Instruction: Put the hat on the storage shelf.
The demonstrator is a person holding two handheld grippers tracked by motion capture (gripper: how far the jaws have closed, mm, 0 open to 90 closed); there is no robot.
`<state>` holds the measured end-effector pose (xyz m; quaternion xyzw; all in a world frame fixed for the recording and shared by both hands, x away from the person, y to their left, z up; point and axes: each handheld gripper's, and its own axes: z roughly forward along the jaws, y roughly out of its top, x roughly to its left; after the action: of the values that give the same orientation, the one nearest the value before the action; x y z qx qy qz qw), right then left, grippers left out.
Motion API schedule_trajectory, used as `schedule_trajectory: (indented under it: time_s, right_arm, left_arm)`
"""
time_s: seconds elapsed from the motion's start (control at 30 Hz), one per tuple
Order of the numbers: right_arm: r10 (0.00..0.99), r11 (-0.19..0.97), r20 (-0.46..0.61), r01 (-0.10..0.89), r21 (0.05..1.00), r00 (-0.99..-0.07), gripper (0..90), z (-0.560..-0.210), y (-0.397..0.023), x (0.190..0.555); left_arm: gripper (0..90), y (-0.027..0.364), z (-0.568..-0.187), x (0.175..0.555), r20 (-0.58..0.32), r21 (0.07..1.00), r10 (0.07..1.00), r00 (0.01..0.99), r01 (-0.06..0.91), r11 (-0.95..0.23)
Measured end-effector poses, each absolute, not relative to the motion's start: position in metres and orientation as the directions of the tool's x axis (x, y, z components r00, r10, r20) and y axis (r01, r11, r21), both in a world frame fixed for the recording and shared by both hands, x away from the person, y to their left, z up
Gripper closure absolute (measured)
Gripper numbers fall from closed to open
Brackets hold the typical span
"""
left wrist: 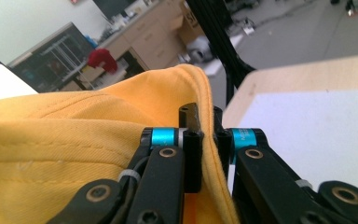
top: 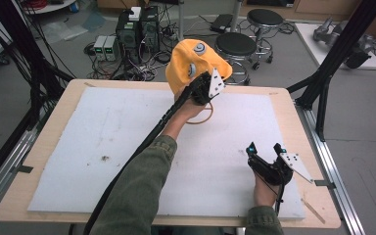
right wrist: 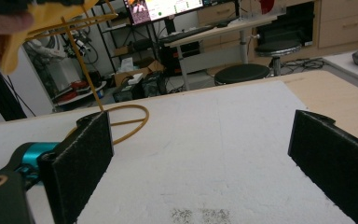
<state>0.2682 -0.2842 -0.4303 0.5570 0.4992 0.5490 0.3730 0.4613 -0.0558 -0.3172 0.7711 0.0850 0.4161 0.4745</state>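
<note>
A person works at a wooden table [top: 44, 147] covered by a white foam sheet [top: 127, 147]. The left gripper [top: 206, 87], raised above the far middle of the table, has its jaws closed tight on the edge of a yellow cloth hat [top: 188, 63], which hangs lifted off the sheet. In the left gripper view the yellow fabric [left wrist: 74, 140] is pinched between the two black jaws. A thin yellow cord [top: 203, 117] dangles from the hat, its loop resting on the sheet. The right gripper [top: 265, 148] sits near the table's right front corner, well apart from the hat, its jaws spread wide and holding nothing.
</note>
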Motion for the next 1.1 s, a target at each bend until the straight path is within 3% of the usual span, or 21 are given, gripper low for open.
schedule_trajectory:
  time_s: [0.4, 0.5, 0.6, 0.8, 1.1]
  right_arm:
    - [0.967, -0.220, 0.235, 0.149, 0.964, -0.099, 5.4, -0.430, -0.284, 0.268]
    - [0.967, -0.218, 0.234, 0.148, 0.965, -0.098, 5.4, -0.430, -0.284, 0.268]
    - [0.969, -0.210, 0.225, 0.145, 0.967, -0.100, 5.4, -0.430, -0.284, 0.268]
    - [0.971, -0.203, 0.218, 0.141, 0.969, -0.096, 5.4, -0.430, -0.285, 0.268]
    - [0.971, -0.206, 0.219, 0.134, 0.969, -0.095, 5.4, -0.430, -0.284, 0.269]
  left_arm:
    - [82.7, -0.050, -0.327, 0.462, 0.508, 0.829, 0.530, 0.679, -0.218, -0.515]
    - [75.6, -0.051, -0.327, 0.461, 0.494, 0.836, 0.532, 0.688, -0.209, -0.507]
    - [58.0, -0.052, -0.326, 0.459, 0.473, 0.849, 0.534, 0.701, -0.200, -0.489]
    - [42.8, -0.054, -0.319, 0.450, 0.486, 0.850, 0.531, 0.694, -0.236, -0.470]
    - [38.8, -0.050, -0.310, 0.444, 0.447, 0.878, 0.537, 0.715, -0.237, -0.416]
